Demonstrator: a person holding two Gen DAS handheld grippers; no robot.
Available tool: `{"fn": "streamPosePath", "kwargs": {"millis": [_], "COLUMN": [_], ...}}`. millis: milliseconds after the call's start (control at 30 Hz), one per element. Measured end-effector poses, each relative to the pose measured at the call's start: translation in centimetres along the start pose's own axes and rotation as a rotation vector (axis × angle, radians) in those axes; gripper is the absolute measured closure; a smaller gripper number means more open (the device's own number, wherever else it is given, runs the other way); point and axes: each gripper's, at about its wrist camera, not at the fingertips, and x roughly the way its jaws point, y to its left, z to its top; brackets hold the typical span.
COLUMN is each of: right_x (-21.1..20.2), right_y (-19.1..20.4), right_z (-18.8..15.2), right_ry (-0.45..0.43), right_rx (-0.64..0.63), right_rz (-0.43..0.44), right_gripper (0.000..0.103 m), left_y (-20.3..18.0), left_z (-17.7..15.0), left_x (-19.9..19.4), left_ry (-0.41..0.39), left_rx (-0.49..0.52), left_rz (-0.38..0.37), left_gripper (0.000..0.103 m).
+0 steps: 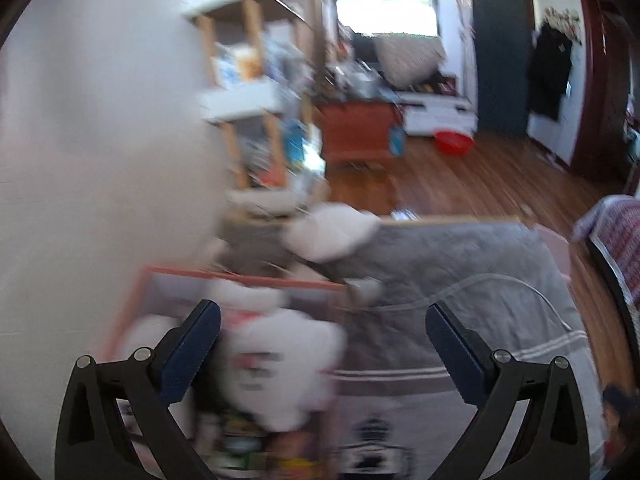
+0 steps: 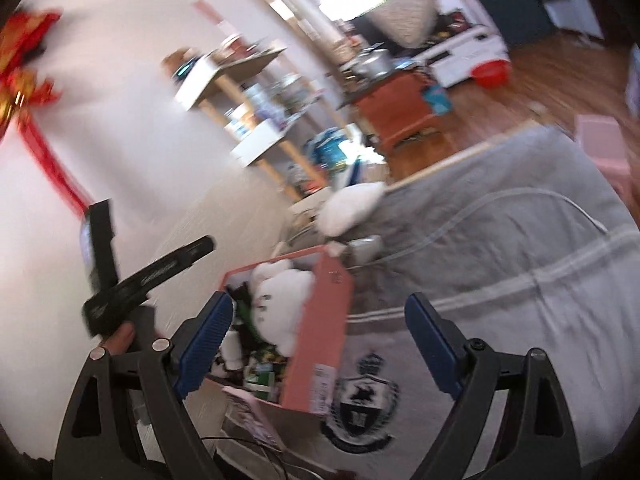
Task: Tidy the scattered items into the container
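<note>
Both frames are motion-blurred; read positions loosely.

Your left gripper [image 1: 322, 344] has its jaws spread wide with nothing pinched. The pink box [image 1: 240, 278], the container, lies directly below and ahead of it, and a white plush toy [image 1: 280, 364] sits inside the box, showing between the fingers but untouched. Your right gripper [image 2: 318, 340] is also spread and empty. From its view the pink box [image 2: 320, 332] sits low and left of centre, its long axis running away from you toward the wall, with the white plush toy [image 2: 284, 300] and mixed small items packed in.

The relation that matters: what remains outside lies beyond the box's far end, on the grey blanket [image 2: 500, 280]. A white bundle [image 2: 352, 204] rests at the blanket's far edge, and a small pale item [image 2: 364, 246] lies just past the box's far corner. Both lie ahead and slightly right of the box, so my judgement is that your right gripper has the shorter reach.

Pose: the left gripper tips steeply down over the box; the right gripper is shallower and rolled, the room tilting in its view. In that view, a hand [image 2: 120, 338] holds the left tool at lower left.
</note>
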Motion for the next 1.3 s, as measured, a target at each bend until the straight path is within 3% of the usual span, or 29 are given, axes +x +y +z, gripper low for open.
{"fn": "streamPosePath", "kwargs": {"millis": [133, 267, 400, 533, 633, 700, 733, 867, 967, 1133, 1200, 1300], "right_x": [-0.3, -0.2, 0.9, 2.6, 3.6, 4.0, 4.1, 3.7, 3.1, 2.9, 3.3, 3.5], "right_y": [-8.7, -13.0, -14.6, -14.4, -13.8, -13.4, -13.3, -13.5, -13.7, -13.8, -14.0, -13.8], "right_z": [-0.4, 0.5, 1.0, 0.7, 0.0, -0.3, -0.3, -0.5, -0.4, -0.3, -0.5, -0.8], "right_ry": [0.004, -0.021, -0.004, 0.055, 0.102, 0.114, 0.115, 0.093, 0.064, 0.064, 0.079, 0.097], "right_rx": [0.236, 0.345, 0.374, 0.358, 0.341, 0.319, 0.313, 0.325, 0.329, 0.309, 0.319, 0.314], "right_rz": [-0.034, 0.005, 0.066, 0.095, 0.112, 0.110, 0.107, 0.088, 0.088, 0.069, 0.060, 0.050], "right_gripper": [0.014, 0.014, 0.014, 0.014, 0.014, 0.015, 0.014, 0.014, 0.014, 0.015, 0.015, 0.015], "left_y": [-6.9, -10.7, -10.5, -9.3, -9.8, -9.2, -8.8, -9.5, -11.1, -13.3, -11.5, -5.5], "left_z": [0.8, 1.4, 1.5, 0.9, -0.1, -1.1, -1.6, -2.9, -2.9, -1.9, -0.7, 1.1], "left_x": [8.0, 17.1, 25.6, 31.1, 33.6, 34.0, 34.1, 32.3, 28.5, 16.6, 11.2, 3.9], "left_ry": [0.115, 0.209, 0.303, 0.367, 0.409, 0.435, 0.462, 0.463, 0.412, 0.243, 0.173, 0.088], "left_rx": [0.017, 0.055, 0.007, -0.004, 0.033, -0.006, -0.032, 0.016, 0.061, 0.171, 0.184, 0.121], "left_rz": [0.027, 0.117, 0.247, 0.359, 0.380, 0.363, 0.343, 0.318, 0.272, 0.125, 0.098, 0.091], "left_gripper": [0.000, 0.000, 0.000, 0.000, 0.001, 0.034, 0.055, 0.055, 0.055, 0.055, 0.055, 0.055]}}
